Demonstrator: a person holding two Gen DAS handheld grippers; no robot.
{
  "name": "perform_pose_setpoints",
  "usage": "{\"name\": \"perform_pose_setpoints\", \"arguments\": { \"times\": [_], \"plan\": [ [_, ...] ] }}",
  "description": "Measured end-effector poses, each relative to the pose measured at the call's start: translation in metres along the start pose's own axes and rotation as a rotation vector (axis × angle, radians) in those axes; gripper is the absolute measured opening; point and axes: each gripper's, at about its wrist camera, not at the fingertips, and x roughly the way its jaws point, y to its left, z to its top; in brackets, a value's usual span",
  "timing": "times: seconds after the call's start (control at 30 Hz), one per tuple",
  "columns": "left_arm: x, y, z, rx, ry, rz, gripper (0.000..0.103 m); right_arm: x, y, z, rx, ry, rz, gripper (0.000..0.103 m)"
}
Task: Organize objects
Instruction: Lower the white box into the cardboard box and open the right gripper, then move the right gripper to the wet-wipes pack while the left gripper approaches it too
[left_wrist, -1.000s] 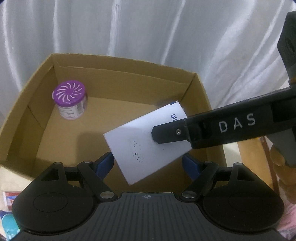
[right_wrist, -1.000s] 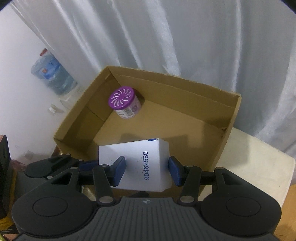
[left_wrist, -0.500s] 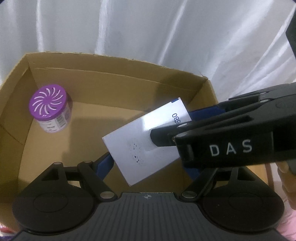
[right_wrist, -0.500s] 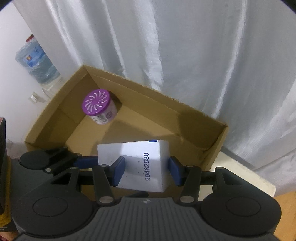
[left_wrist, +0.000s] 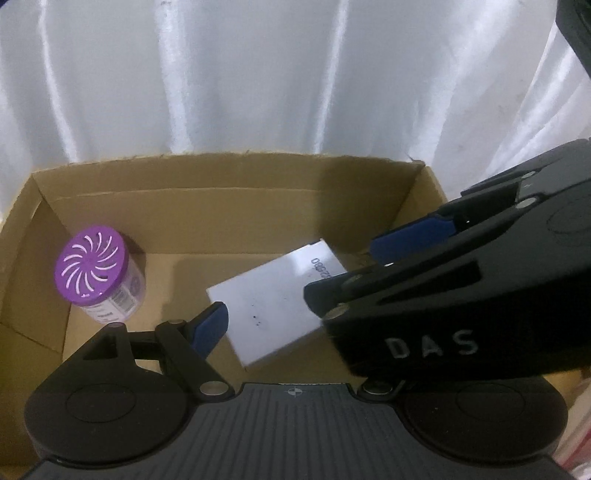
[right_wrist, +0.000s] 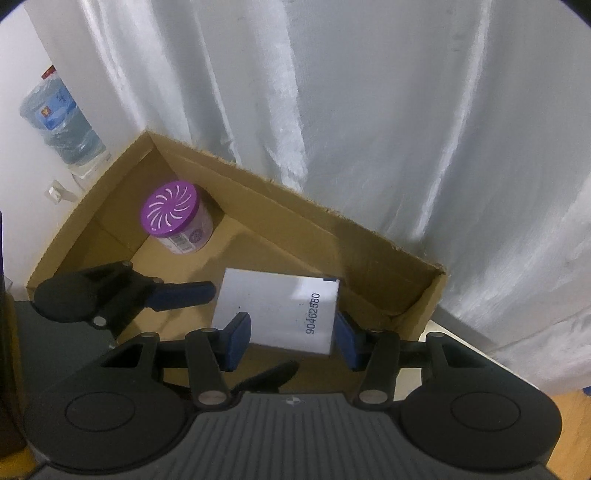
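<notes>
The flat white rectangular carton (right_wrist: 280, 308), printed with a dark number along one short end, hangs tilted inside the open brown cardboard box (right_wrist: 332, 236), its long axis running across the right gripper (right_wrist: 291, 336), numbered end toward the box's right wall. A purple-lidded cylindrical jar (right_wrist: 177, 218) stands upright in the far left corner. The right gripper's jaws are closing, pads on the carton's ends. The left gripper (left_wrist: 295, 321) stands partly open, holding nothing, its visible finger (left_wrist: 210, 326) just beside the carton.

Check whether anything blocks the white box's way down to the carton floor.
Nothing visible does: bare carton floor lies under the white box. The purple-lidded jar stands apart in the far left corner.
</notes>
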Motion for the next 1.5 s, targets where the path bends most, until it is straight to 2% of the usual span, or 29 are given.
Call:
{"name": "perform_pose_setpoints", "arguments": {
  "times": [0.2,0.37,0.77,1.0,1.27,1.33,1.5],
  "plan": [
    [-0.008,0.0,-0.003,-0.003,-0.01,0.008,0.081,-0.001,-0.003,0.0,0.025,-0.005,0.018,0.054],
    [-0.022,0.005,-0.005,-0.025,-0.028,-0.006,0.082,-0.011,-0.004,-0.004,0.073,-0.03,0.075,0.054],
    [-0.094,0.02,-0.036,-0.084,-0.141,-0.063,0.089,-0.083,0.002,-0.031,0.164,-0.227,0.198,0.054],
    [-0.136,0.026,-0.068,-0.103,-0.209,-0.053,0.094,-0.107,0.012,-0.067,0.198,-0.304,0.247,0.054],
    [-0.166,0.043,-0.107,-0.176,-0.246,-0.009,0.095,-0.109,0.023,-0.118,0.282,-0.355,0.311,0.057],
    [-0.173,0.047,-0.118,-0.188,-0.255,0.01,0.096,-0.11,0.025,-0.133,0.319,-0.375,0.332,0.061],
    [-0.192,0.059,-0.149,-0.22,-0.27,0.073,0.097,-0.107,0.029,-0.165,0.387,-0.385,0.386,0.061]
  ]
}}
